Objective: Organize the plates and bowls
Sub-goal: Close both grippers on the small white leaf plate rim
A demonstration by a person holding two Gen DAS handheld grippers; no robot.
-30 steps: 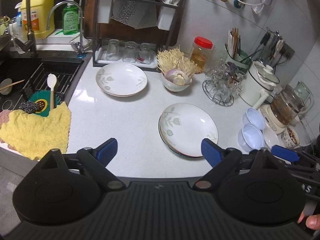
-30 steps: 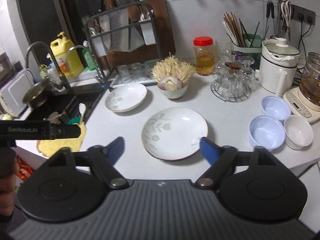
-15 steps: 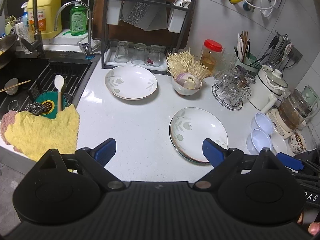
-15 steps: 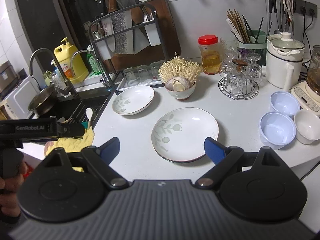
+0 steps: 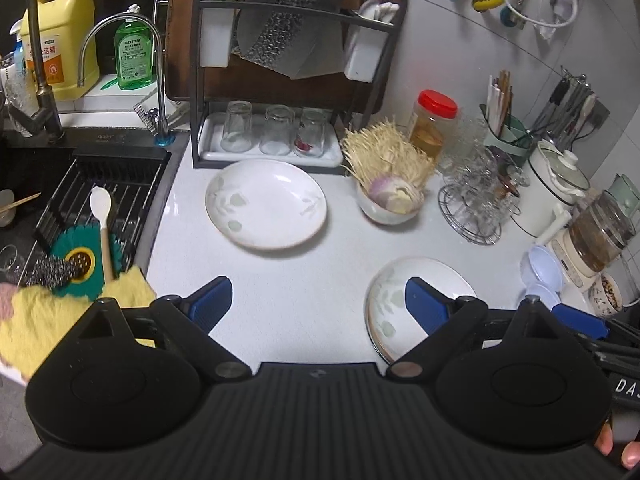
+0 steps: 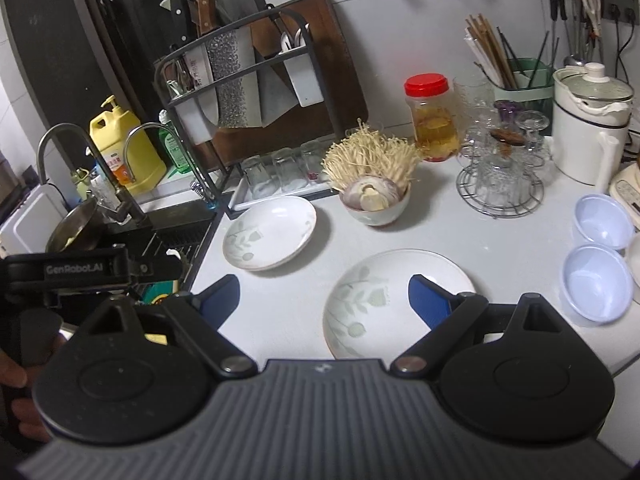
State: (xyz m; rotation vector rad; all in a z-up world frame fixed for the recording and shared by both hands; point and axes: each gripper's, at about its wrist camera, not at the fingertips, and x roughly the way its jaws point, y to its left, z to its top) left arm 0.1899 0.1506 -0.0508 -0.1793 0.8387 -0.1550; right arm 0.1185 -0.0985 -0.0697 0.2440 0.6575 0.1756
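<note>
— What is sitting on the white table (image 6: 440, 236)?

— Two floral plates: one (image 6: 269, 232) lying near the glass rack (by the sink), another (image 6: 384, 300) nearer, with two pale blue bowls (image 6: 598, 284) alongside.

— And the grippers?

— The left gripper (image 5: 318, 304) and right gripper (image 6: 324, 300) are both hovering, spread wide, gripping nothing.

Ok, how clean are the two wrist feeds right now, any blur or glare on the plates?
Left wrist: slight motion smear on the far plate and mushroom bowl; fisheye bends the wall. Right wrist: sharper, near plate readable with its leaf print, soft glare only on the counter; edges curve too.
</note>
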